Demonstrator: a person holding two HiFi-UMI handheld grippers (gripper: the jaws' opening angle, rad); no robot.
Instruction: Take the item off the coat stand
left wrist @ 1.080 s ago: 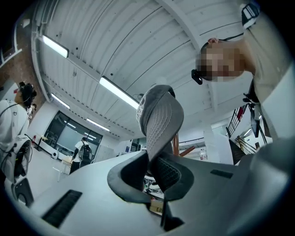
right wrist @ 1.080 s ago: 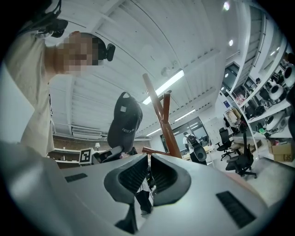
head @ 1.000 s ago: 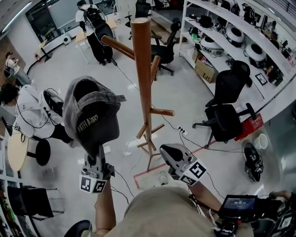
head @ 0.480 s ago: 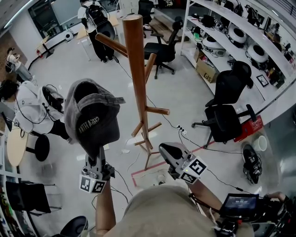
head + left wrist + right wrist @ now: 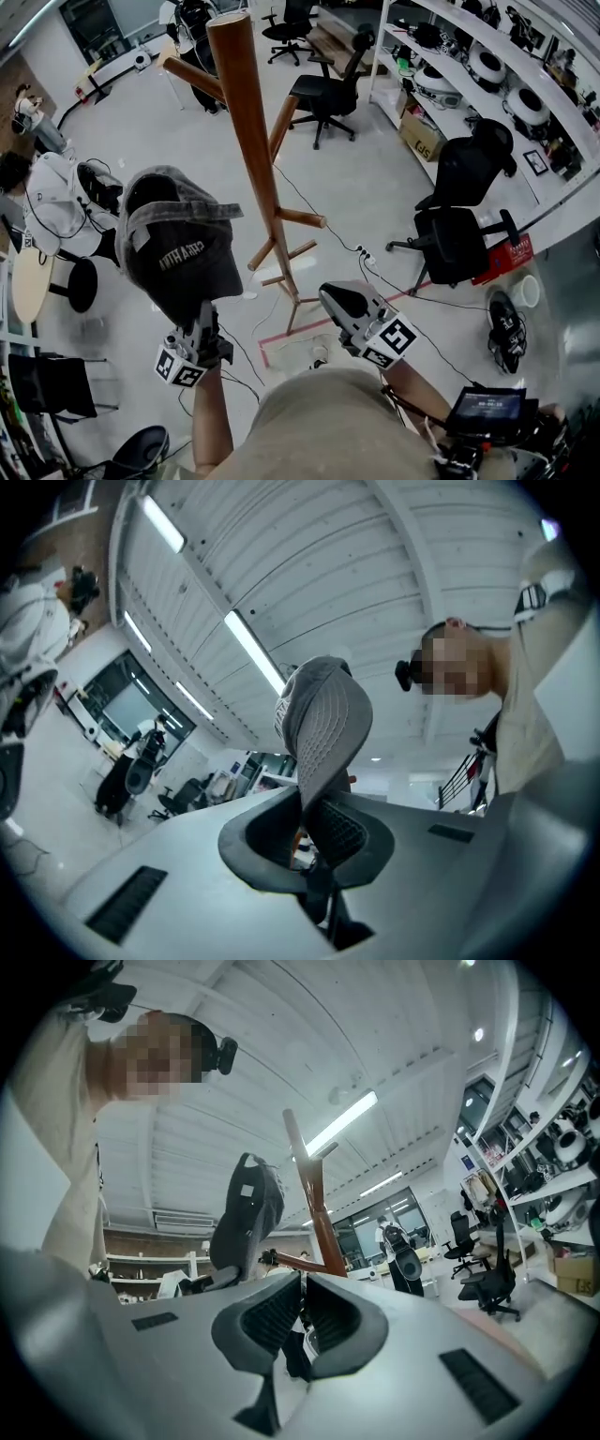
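Cap (image 5: 178, 246) is clamped in your left gripper (image 5: 201, 309). In the left gripper view the pads (image 5: 339, 836) press on its edge from both sides, and the grey cloth rises straight up from between them. In the head view the cap stands directly above that gripper, with the side that carries the lettering turned towards you.

It is off the stand (image 5: 246, 141) and touches no part of it. The wooden post stands to the right of your left gripper and beyond it, with open floor showing between cap and post. One peg (image 5: 192, 79) sticks out near the top of the post on the cap's side, farther off than the cap, and shorter pegs branch off lower down.

Your right gripper (image 5: 330, 294) grasps nothing. In the right gripper view its jaws stand almost together, with only a slit between them and nothing in the slit. It sits to the right of the left gripper and below the cap. From the right gripper, the cap shows up and to the left of the jaws, and the post rises just beyond them.

A black chair (image 5: 459, 230) stands well to the right of the right gripper. A seated person in white (image 5: 56, 211) is well to the left of the left one.
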